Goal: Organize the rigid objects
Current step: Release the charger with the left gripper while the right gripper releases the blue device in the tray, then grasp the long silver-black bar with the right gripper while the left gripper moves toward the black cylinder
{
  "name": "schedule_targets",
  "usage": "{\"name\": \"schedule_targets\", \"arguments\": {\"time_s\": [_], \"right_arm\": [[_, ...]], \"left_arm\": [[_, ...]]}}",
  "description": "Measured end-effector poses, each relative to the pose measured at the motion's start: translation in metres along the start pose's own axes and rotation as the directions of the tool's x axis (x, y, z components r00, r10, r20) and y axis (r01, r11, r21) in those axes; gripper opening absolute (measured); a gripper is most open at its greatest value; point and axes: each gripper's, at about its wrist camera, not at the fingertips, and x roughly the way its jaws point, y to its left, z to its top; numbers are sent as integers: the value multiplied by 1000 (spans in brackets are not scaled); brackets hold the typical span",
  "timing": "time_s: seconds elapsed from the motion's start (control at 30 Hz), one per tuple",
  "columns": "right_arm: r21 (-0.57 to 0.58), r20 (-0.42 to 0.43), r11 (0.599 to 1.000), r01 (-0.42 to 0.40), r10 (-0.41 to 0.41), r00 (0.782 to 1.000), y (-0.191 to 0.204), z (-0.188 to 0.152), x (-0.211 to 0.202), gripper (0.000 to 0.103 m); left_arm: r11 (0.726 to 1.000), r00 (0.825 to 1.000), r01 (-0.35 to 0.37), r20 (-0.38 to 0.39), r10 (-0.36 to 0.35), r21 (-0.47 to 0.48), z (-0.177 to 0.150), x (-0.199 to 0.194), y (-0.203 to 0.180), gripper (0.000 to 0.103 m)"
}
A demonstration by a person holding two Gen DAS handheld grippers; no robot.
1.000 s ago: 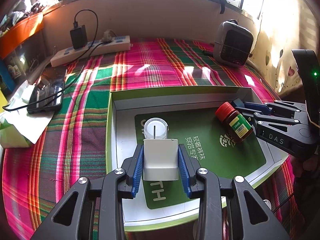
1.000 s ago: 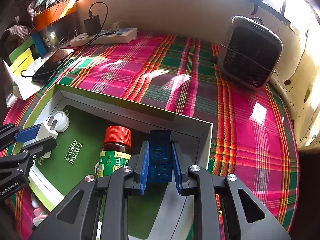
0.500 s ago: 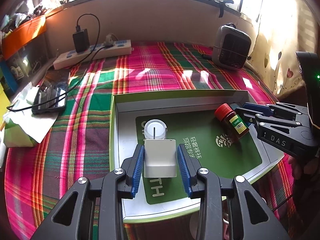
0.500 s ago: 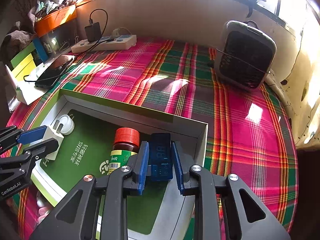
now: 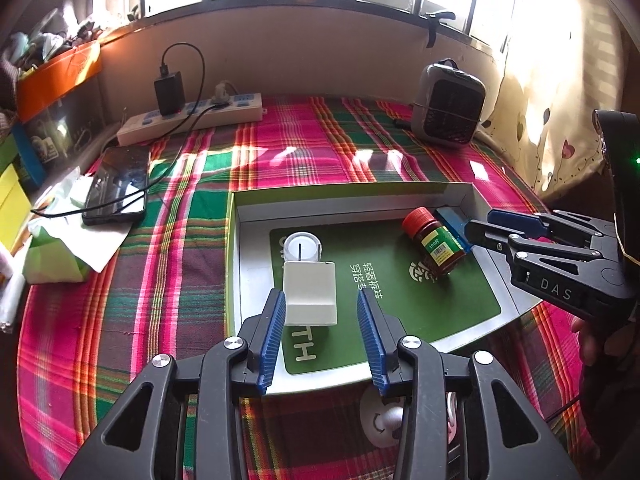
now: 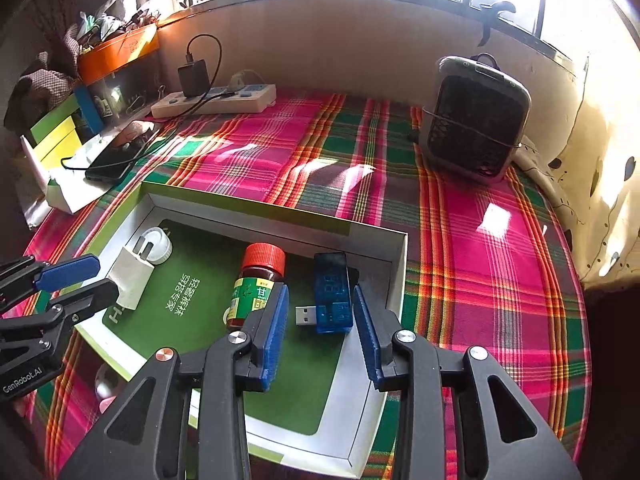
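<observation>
Black skeletal left gripper [image 5: 322, 330], ribbed blue pads, silver screws, right gripper [image 6: 320, 326] alike, white "DAS" lettering

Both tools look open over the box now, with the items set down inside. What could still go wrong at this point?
1. The left tool has its pads close beside the white charger; pulling back crooked could drag or tip it.
2. The red-capped bottle lies right against the right tool's left pad, so it may roll when that tool moves.
3. The blue USB meter lies near the box wall; a nudge could wedge it there.
</observation>
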Motion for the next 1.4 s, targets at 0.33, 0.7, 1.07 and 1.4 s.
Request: {"name": "schedule_targets", "arguments": {"time_s": [0.33, 0.7, 1.07, 1.4], "right_arm": [[24, 44, 1000, -6, 5, 999, 9, -21, -36, 37], [74, 35, 997, -8, 6, 999, 20, -71, -69, 43], [98, -15, 994, -44, 46, 999, 47, -119, -76, 50], [77, -44, 995, -69, 72, 996, 73, -131, -71, 51]], "left_arm": [[1000, 999, 10, 35, -10, -9, -17, -32, -1, 38], [998, 998, 38, 54, -35, -41, -48, -57, 6, 39], [997, 998, 55, 29, -54, -45, -82, -65, 13, 40], [997, 998, 68, 14, -68, -41, -97, -68, 17, 40]]}}
